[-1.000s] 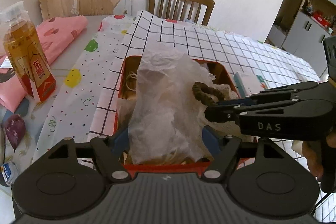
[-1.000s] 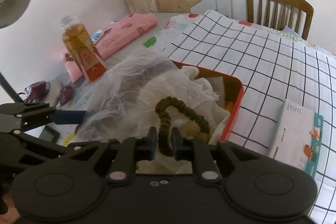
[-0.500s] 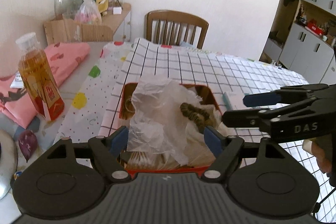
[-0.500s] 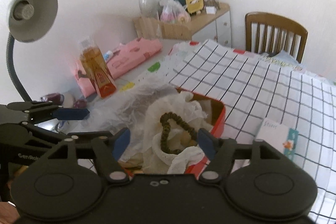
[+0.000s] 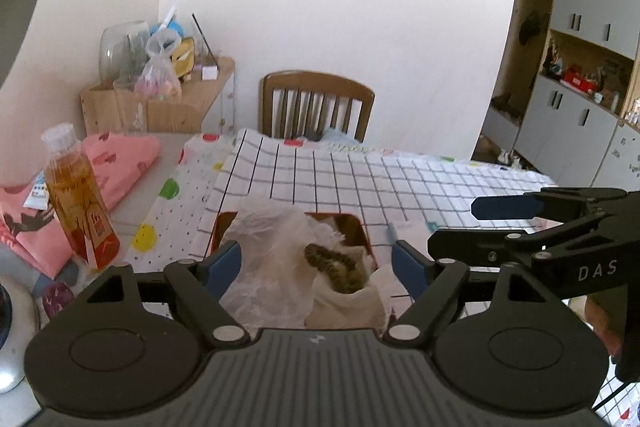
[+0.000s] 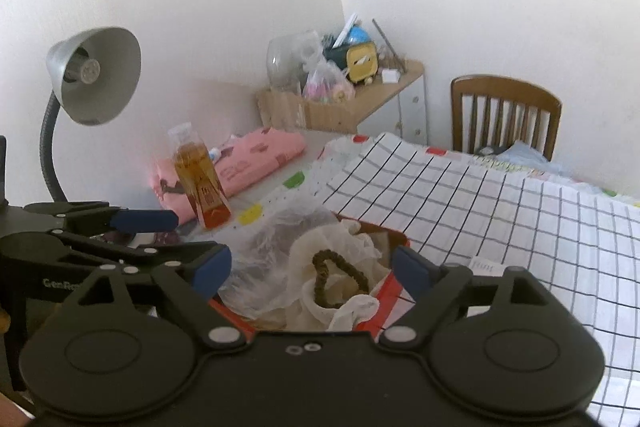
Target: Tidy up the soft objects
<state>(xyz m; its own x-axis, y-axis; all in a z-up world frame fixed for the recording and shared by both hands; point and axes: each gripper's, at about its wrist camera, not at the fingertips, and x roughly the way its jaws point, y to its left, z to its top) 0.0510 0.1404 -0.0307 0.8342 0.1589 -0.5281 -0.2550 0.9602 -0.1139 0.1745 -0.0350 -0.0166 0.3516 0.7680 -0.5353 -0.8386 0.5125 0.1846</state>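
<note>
A red tin box [image 5: 362, 225] [image 6: 383, 291] on the checked tablecloth holds a crumpled clear plastic bag [image 5: 268, 267] [image 6: 268, 247], a white gauzy cloth [image 5: 348, 307] [image 6: 320, 247] and a brown hair scrunchie [image 5: 332, 261] [image 6: 340, 267] lying on the cloth. My left gripper [image 5: 316, 255] [image 6: 198, 233] hangs above the box's near side, its jaws opening, the pads touching nothing. My right gripper [image 6: 311, 259] [image 5: 456, 225] is to its right, also above the box, its jaws opening wide and clear of the scrunchie.
A bottle of amber tea [image 5: 80, 211] [image 6: 202, 187] stands left of the box beside a folded pink cloth [image 5: 120, 159]. A grey desk lamp [image 6: 96, 75] rises at the left. A wooden chair [image 5: 316, 103] is behind the table. A paper packet [image 6: 486, 267] lies right of the box.
My right gripper was shut on the scrunchie, then opened and let it go onto the cloth. Both grippers have drawn back and up from the box.
</note>
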